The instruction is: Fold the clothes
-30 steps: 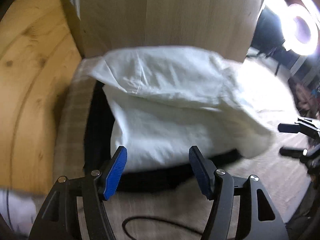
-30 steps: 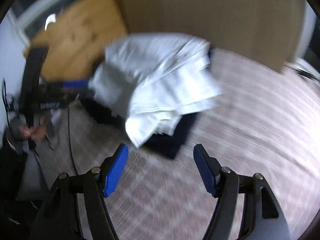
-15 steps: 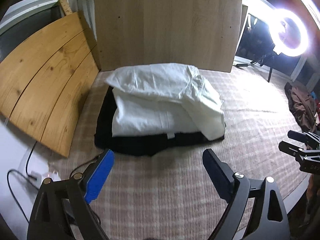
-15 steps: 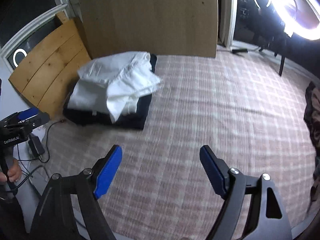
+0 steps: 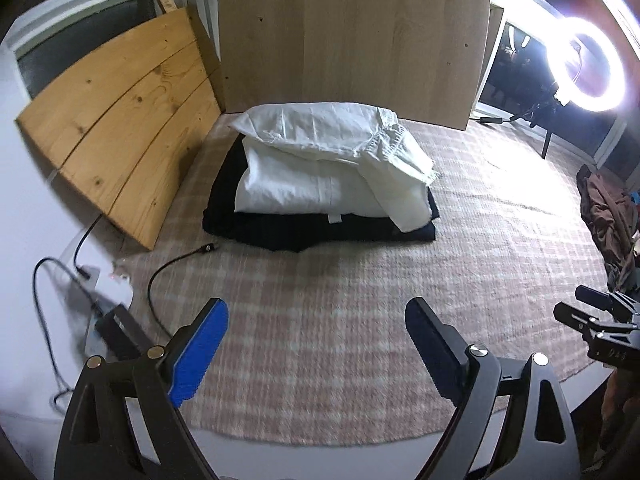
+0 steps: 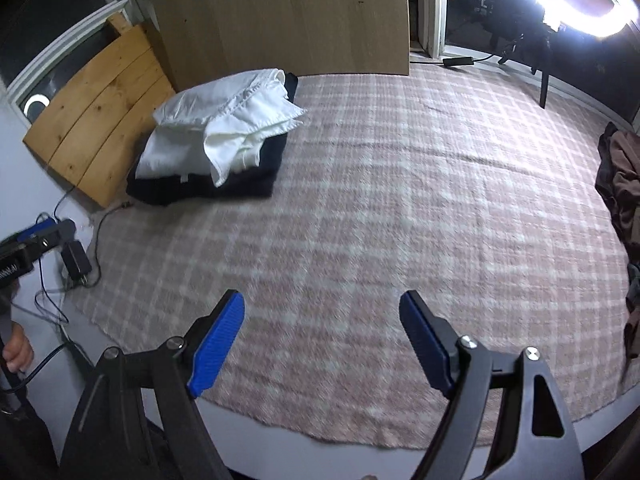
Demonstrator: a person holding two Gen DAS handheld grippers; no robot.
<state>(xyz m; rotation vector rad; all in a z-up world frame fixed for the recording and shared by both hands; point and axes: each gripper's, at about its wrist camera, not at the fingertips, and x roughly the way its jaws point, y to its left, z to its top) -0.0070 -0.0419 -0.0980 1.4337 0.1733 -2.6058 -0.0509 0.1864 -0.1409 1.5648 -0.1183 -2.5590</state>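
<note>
Two empty, spread grippers, left gripper (image 5: 316,344) and right gripper (image 6: 320,338): fetch the brown garment (image 6: 620,184) to your right; the folded pile (image 5: 332,176) ahead is done.

A room in a home, set up for filming; a checked pink rug (image 6: 400,200) covers the floor; wooden boards (image 5: 120,120) lean on the wall; a bright ring light (image 5: 586,64) stands by a dark window; folded clothes (image 5: 324,168) sit on the rug.

Cloth (image 5: 328,168): white, plain, ahead of the jaws.
Garment (image 5: 320,232) beneath it: black, plain.
Rug (image 5: 460,240): pink and off-white plaid.
Board (image 5: 352,36) beyond the pile: pale tan wood grain.
Planks (image 5: 120,120): honey pine, dark knots.
Pads (image 5: 198,356): blue, ribbed, on black jaws.
Clothes (image 5: 608,216) to the right: brown.
Cable (image 5: 176,264): black.
</note>
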